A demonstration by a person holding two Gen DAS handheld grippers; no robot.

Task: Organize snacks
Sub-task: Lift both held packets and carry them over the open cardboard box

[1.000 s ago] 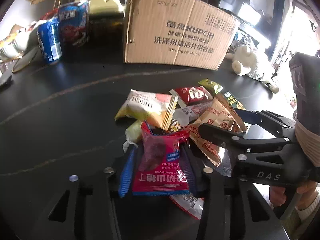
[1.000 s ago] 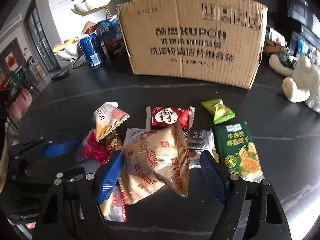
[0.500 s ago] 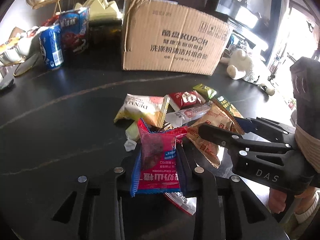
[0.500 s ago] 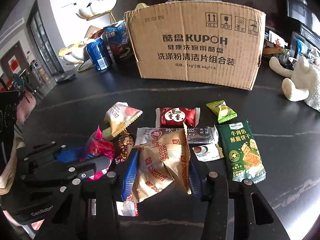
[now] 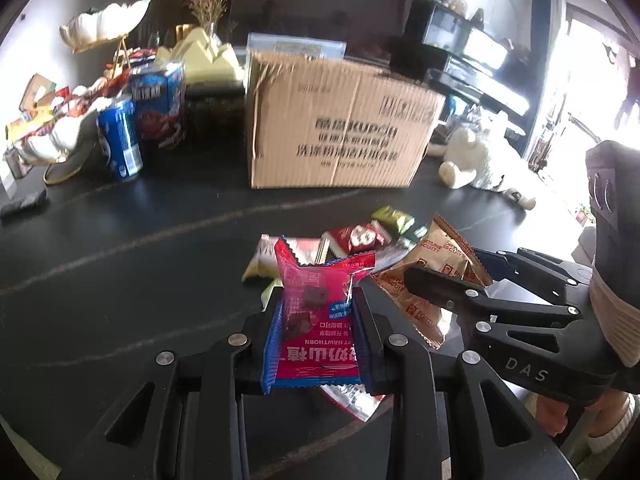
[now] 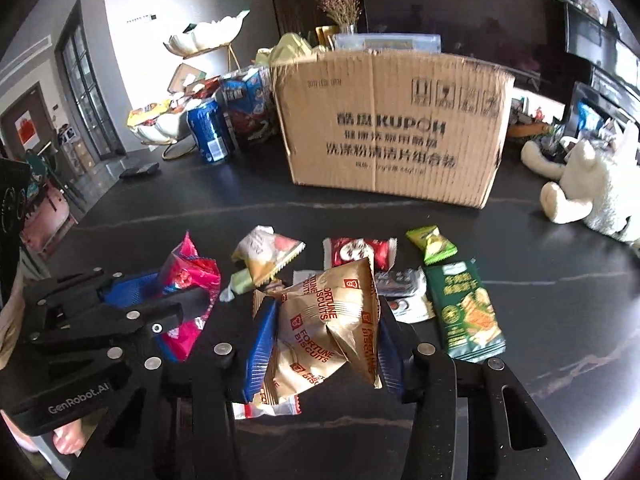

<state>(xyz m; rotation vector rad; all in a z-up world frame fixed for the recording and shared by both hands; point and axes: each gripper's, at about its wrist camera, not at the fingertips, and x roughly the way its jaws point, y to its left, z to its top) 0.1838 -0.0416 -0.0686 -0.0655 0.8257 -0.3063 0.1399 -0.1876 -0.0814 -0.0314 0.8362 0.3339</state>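
My left gripper is shut on a pink hawthorn snack packet and holds it above the black table; it also shows in the right wrist view. My right gripper is shut on a gold Fortune Biscuits packet, lifted off the table; that packet shows in the left wrist view. A brown cardboard box stands open-topped behind the snack pile. On the table lie a red packet, a green biscuit packet, a small lime packet and a yellow-white packet.
A blue can and a blue snack box stand left of the box, by white shell dishes. A white plush toy lies to the right. A silver wrapper lies among the packets.
Both grippers closed on their packets and lifted them off the pile. The cameras rose and tilted up, so the box top and back wall came into view.
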